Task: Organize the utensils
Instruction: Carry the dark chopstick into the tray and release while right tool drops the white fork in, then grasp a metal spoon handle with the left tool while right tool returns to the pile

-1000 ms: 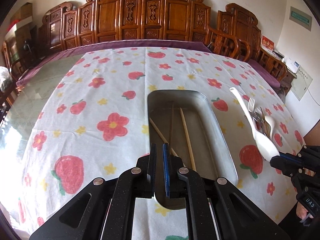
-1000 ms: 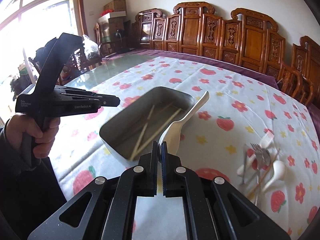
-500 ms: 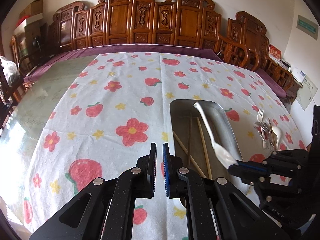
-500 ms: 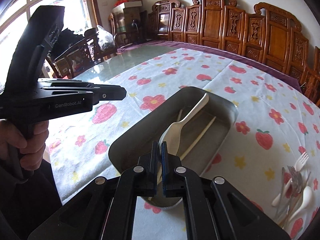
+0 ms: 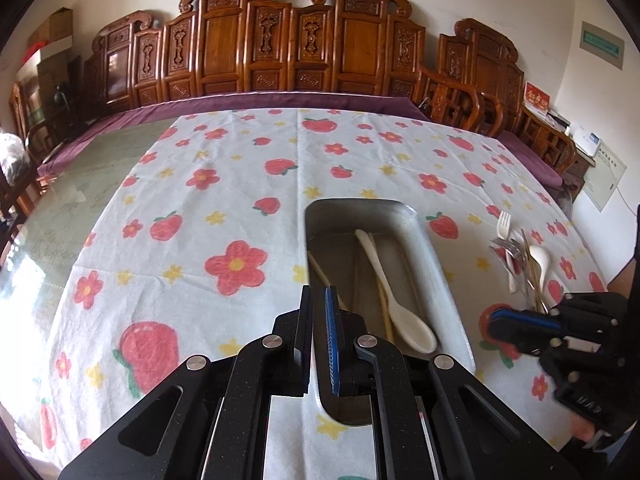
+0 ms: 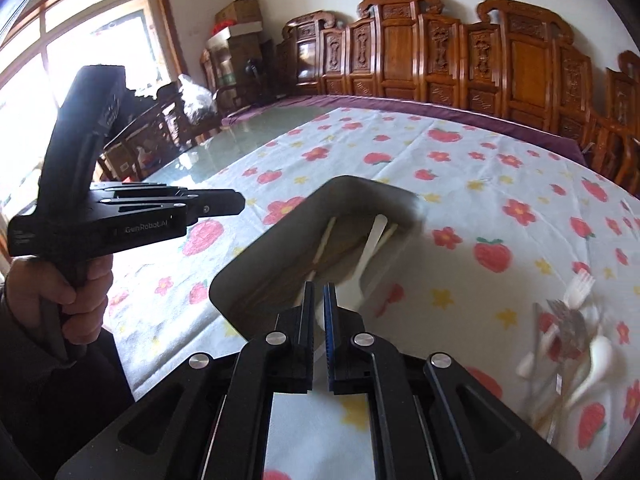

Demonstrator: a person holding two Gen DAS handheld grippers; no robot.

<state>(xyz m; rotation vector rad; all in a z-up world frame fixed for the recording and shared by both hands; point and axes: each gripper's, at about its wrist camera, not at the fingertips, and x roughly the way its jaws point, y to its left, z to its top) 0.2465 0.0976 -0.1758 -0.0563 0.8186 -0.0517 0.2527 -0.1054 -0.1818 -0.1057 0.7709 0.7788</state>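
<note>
**Next utensils lie toward my right tongs**

The white spoon (image 5: 394,288) lies in the metal tray (image 5: 440,264). The utensil pile (image 5: 520,268), at right of the frame, has its long axis running away from me. Right tongs (image 5: 496,322) nearer; both tongs, also left tongs (image 5: 319,300), closed, empty.

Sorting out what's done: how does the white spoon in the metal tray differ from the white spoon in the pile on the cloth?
The tray spoon lies inside the metal tray across the chopsticks; the pile spoon rests on the tablecloth among forks. The tray spoon's bowl points toward the camera; the pile spoon's bowl points away. Both look white and smooth.
</note>
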